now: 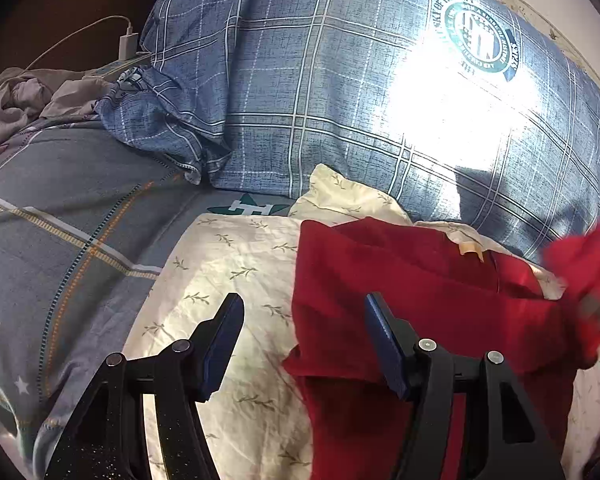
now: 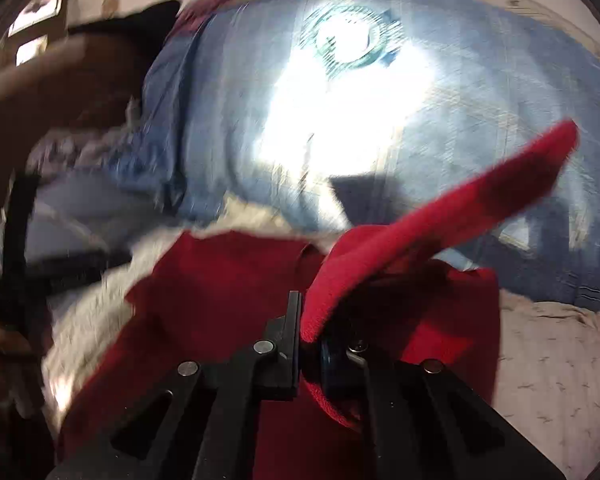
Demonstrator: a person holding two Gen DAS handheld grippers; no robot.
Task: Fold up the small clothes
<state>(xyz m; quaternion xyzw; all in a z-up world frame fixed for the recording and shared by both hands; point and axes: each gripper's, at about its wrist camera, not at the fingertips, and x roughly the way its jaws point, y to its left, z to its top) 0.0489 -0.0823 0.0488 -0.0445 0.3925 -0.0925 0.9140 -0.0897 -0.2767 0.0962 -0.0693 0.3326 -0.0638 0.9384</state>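
Between right gripper (image 2: 309, 336) pads: red garment (image 2: 420, 216).

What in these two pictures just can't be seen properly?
- Red garment: its shape; left wrist view's bottom edge and gripper fingers cut it off.
- Pillow: glare washes out its checks in both views.
- Right hand-held gripper: pads buried in red cloth; the right wrist view is motion-blurred.

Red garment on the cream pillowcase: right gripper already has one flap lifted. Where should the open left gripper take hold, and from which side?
Probably the red garment's left edge, near its far corner. That edge lies flat and exposed on the cream pillowcase, just ahead of the left gripper, whose jaws stand open and empty. Come in low from the pillowcase side. The right gripper is shut on the lifted flap.
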